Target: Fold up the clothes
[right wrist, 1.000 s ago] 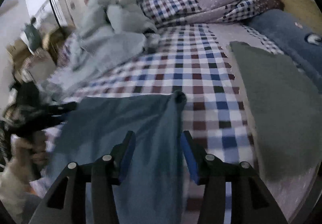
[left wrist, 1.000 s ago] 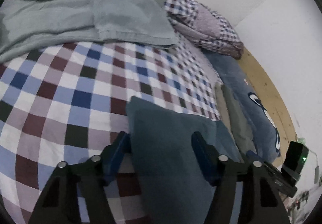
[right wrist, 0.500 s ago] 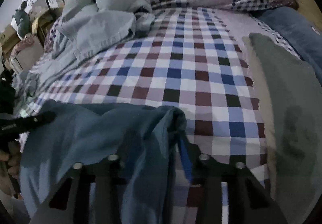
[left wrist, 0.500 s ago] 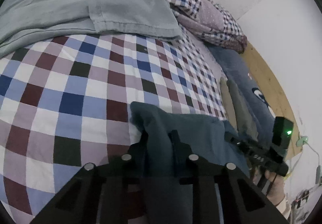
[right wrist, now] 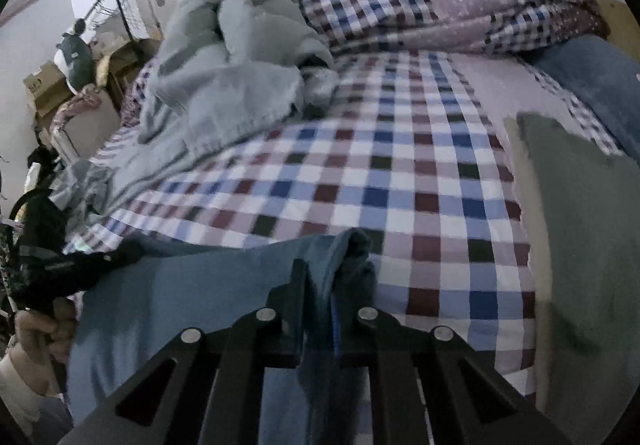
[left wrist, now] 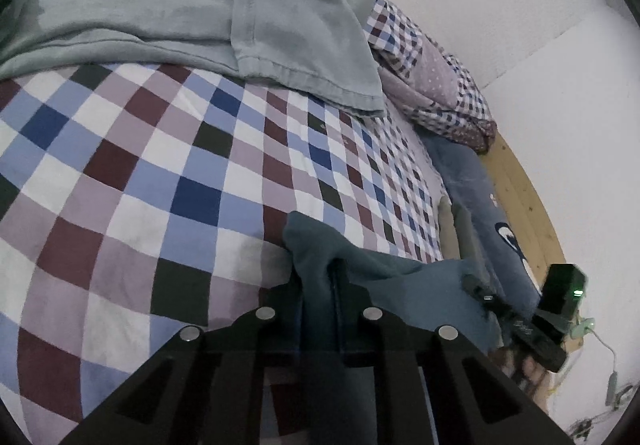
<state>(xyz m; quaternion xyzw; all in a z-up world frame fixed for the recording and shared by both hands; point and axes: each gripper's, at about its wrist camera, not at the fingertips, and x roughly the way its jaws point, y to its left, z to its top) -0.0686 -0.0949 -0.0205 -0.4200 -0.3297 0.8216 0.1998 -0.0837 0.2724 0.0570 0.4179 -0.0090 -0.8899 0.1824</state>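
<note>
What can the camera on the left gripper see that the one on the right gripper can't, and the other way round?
Only the left view shows the wooden bed frame along the white wall, and the right gripper from outside. Only the right view shows the cardboard boxes, a dark metal rack and the folded grey-green garment. Both show the checked bedsheet, the pale green blanket, and the blue garment, with each camera's own fingers shut on a corner of it.

The right gripper (right wrist: 318,281) is clamped on a bunched corner of the blue garment (right wrist: 192,285), which stretches left across the checked bedsheet (right wrist: 400,173) toward the left gripper (right wrist: 80,265)
</note>
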